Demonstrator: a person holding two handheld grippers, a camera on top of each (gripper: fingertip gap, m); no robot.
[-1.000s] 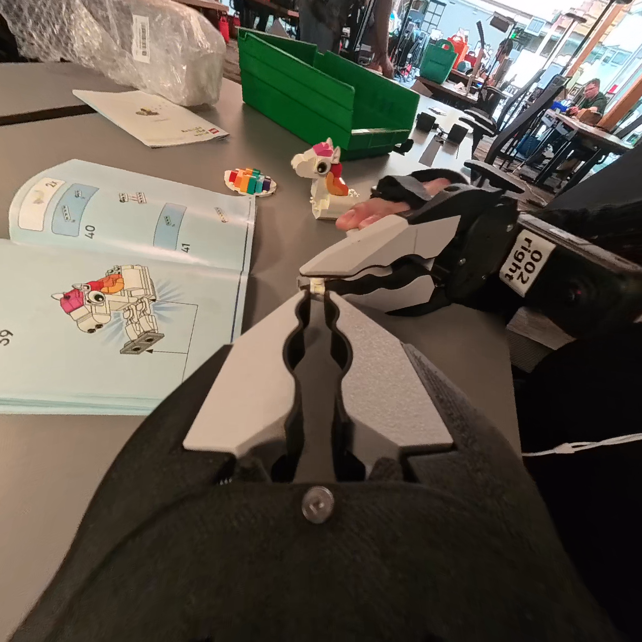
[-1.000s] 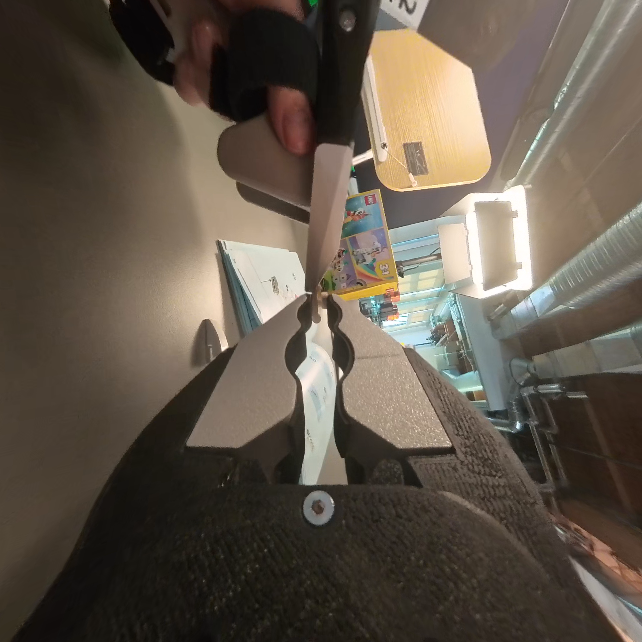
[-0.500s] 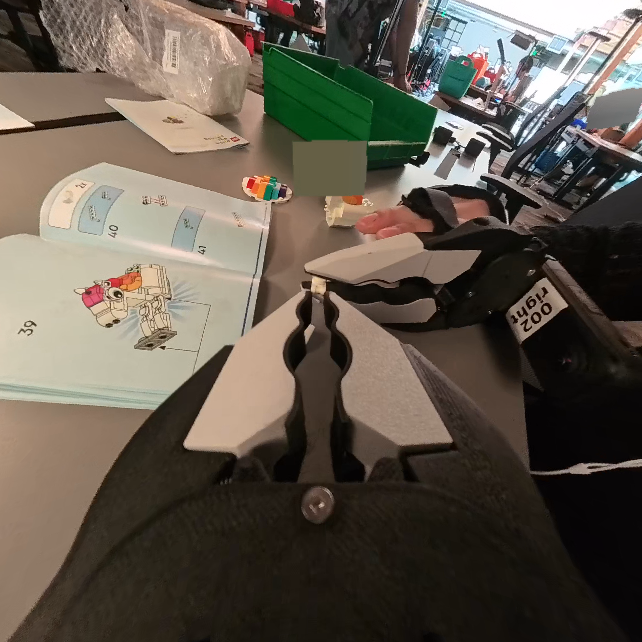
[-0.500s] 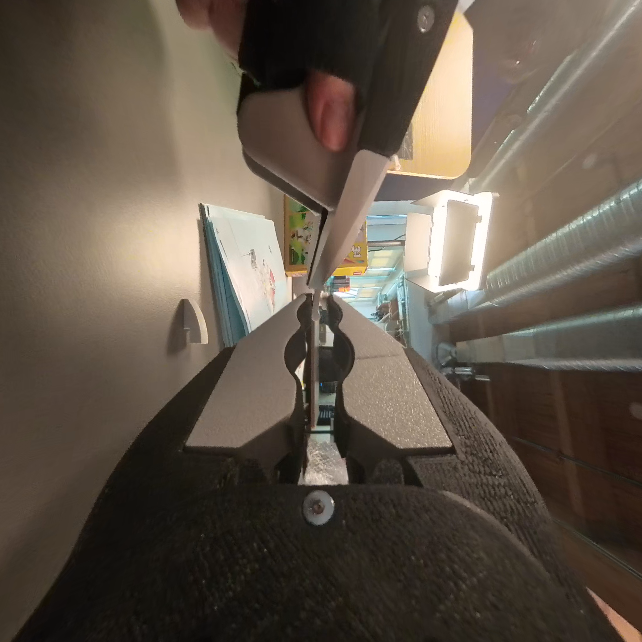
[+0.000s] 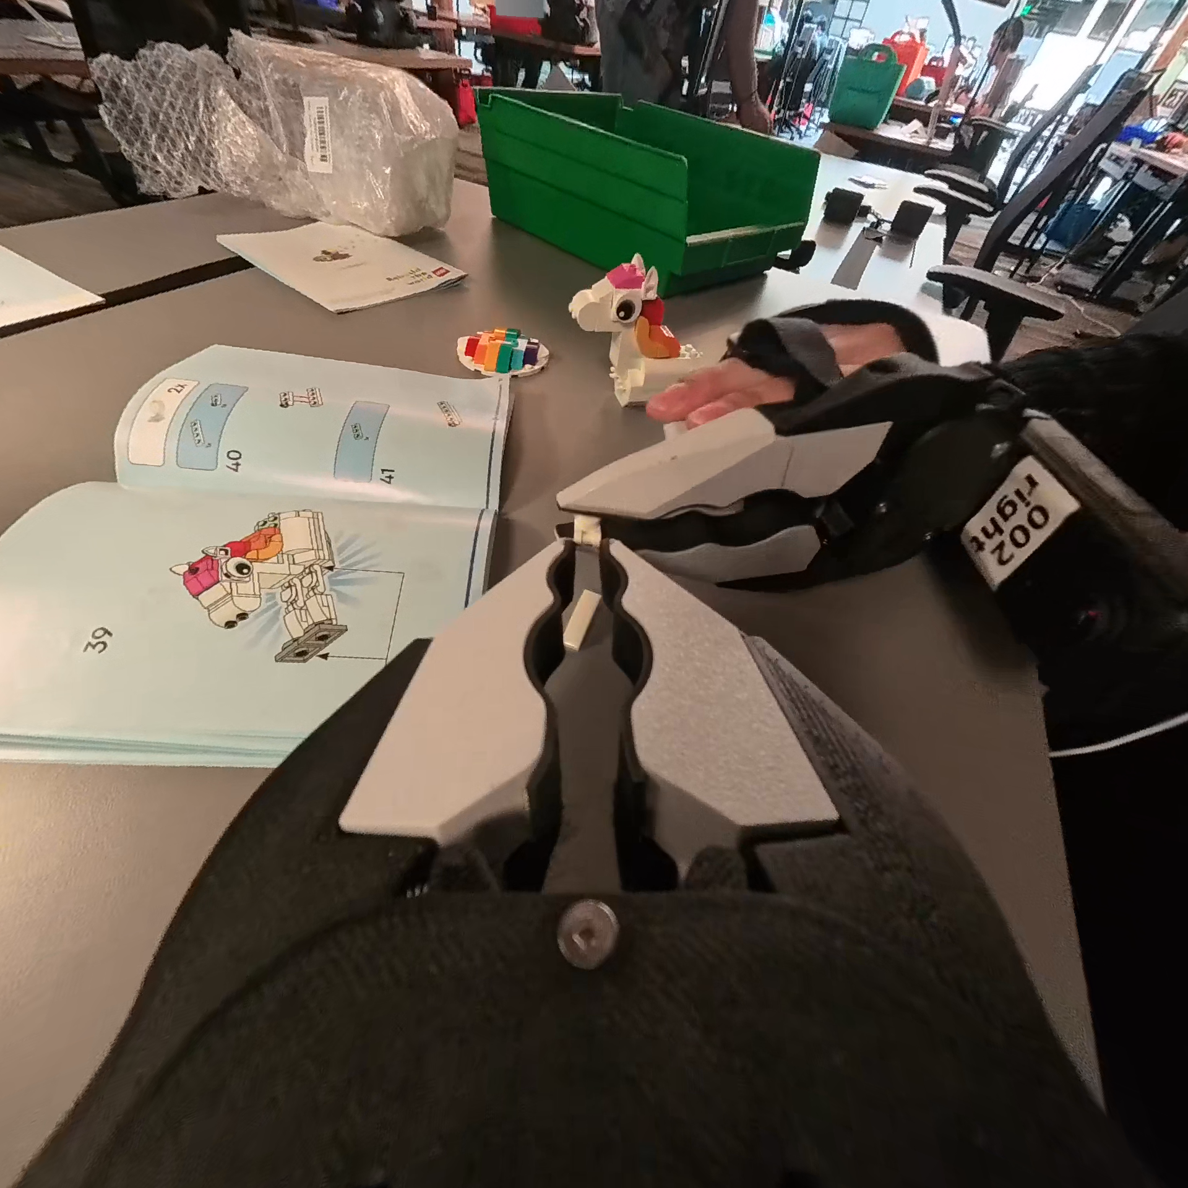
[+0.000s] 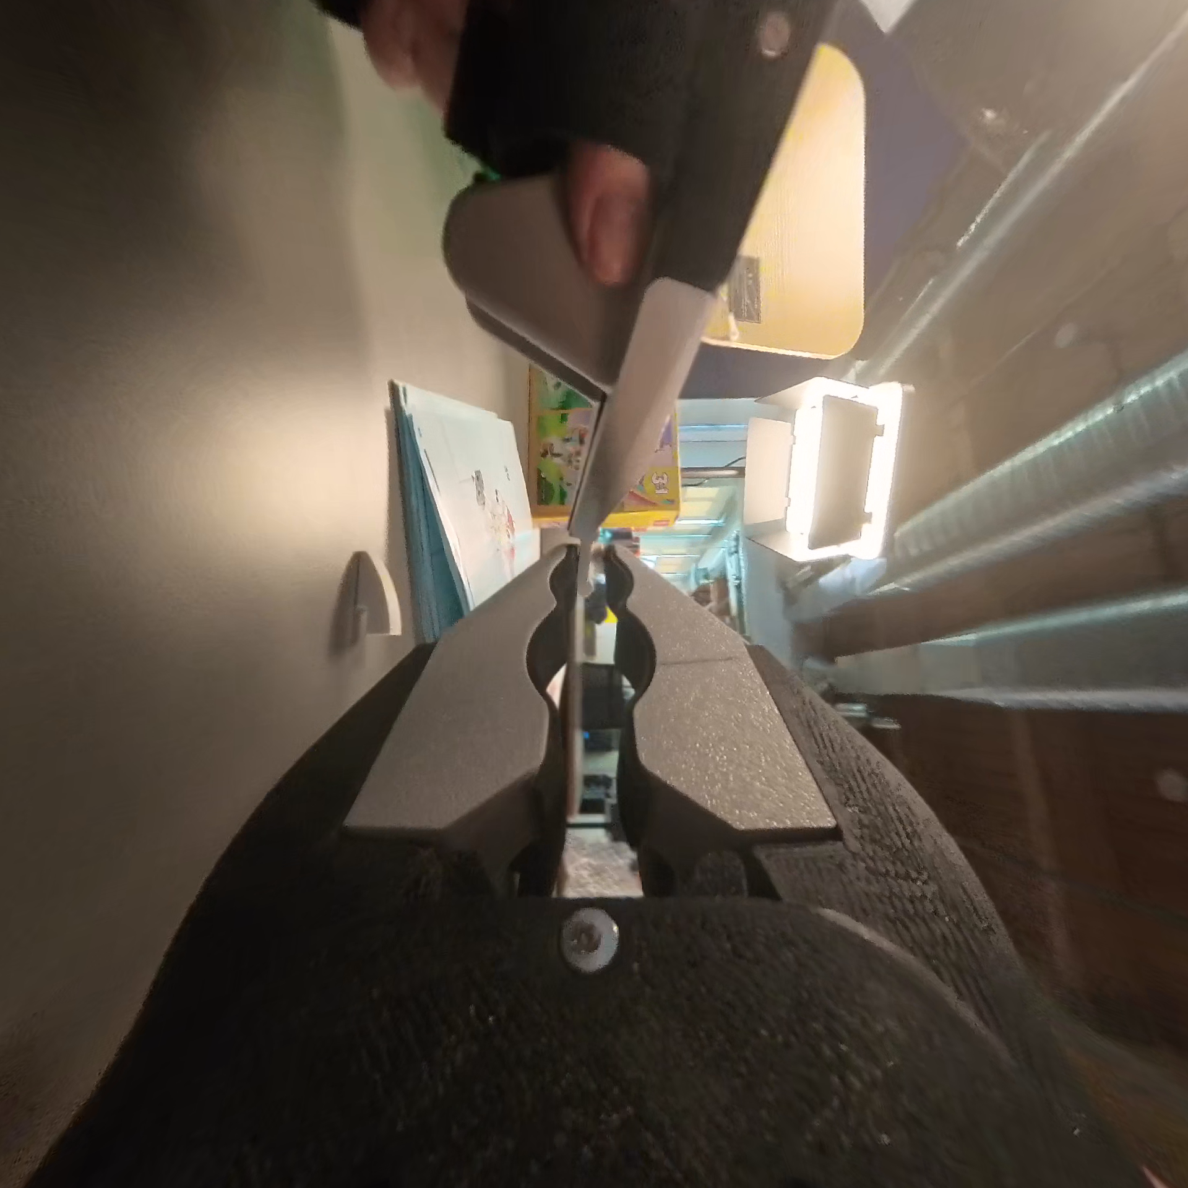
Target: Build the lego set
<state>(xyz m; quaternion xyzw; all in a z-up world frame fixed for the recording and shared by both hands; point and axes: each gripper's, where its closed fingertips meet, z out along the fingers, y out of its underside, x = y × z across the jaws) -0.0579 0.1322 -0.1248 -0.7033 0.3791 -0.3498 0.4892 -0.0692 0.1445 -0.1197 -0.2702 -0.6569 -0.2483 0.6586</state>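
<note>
Grippers are meeting tip to tip at twelve o'clock, left gripper (image 5: 584, 546) and right gripper (image 5: 578, 519) both pinching a tiny white piece (image 5: 587, 531), likely light, rigid, slippery.

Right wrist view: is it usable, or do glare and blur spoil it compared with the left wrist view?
Right wrist view: rolled sideways, the light panel blown out to glare, the hand on the other gripper smeared, the table dim with a soft hotspot; the fingertips stay readable. Left wrist view: evenly lit and sharp on the instruction booklet and unicorn model, with wide-angle bending at the edges.
</note>
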